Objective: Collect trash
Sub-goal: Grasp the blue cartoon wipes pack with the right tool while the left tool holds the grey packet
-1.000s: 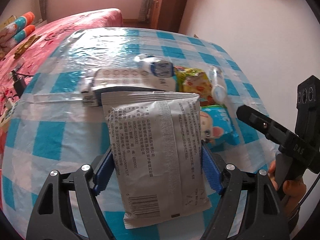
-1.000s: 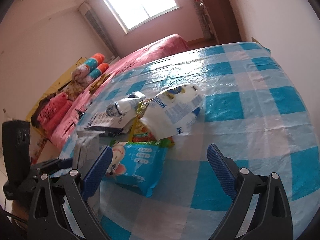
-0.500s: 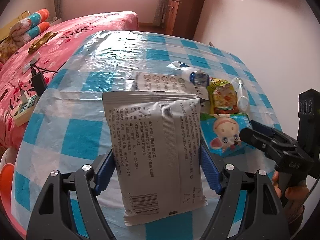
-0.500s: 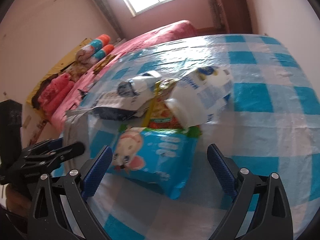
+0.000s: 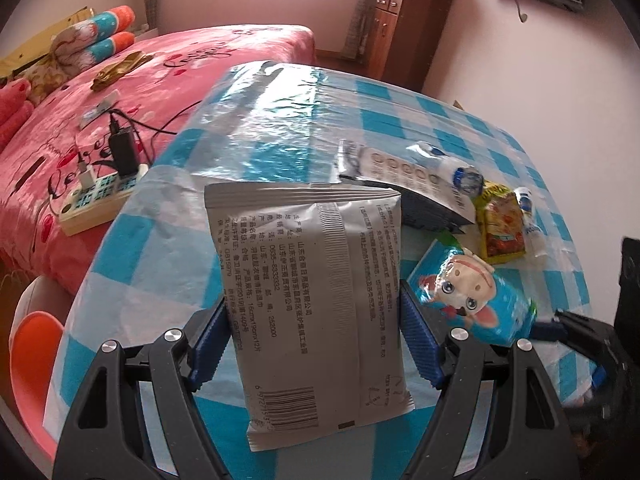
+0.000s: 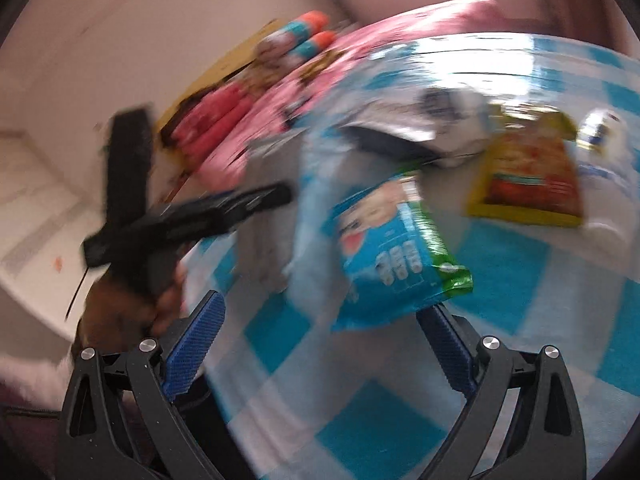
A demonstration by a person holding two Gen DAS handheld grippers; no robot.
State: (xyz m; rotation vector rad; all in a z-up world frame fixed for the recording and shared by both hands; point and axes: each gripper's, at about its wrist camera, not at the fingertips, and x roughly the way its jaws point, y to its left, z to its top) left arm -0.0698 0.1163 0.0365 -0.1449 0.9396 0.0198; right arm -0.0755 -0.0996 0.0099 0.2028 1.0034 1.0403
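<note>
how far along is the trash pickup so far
Early on. No bin or collected pile is in view. In hand: the left gripper is clamped on a grey packet, lifted off the table. The right gripper is open and empty. Left: the blue cartoon packet, yellow snack bag and white wrappers.

Worktop (image 5: 280, 120) in blue-white check plastic: blue cartoon pack (image 5: 476, 300), yellow snack pack (image 5: 502, 228), white blister-style packet (image 5: 404, 172), crushed bottle (image 5: 530, 216) on it.
</note>
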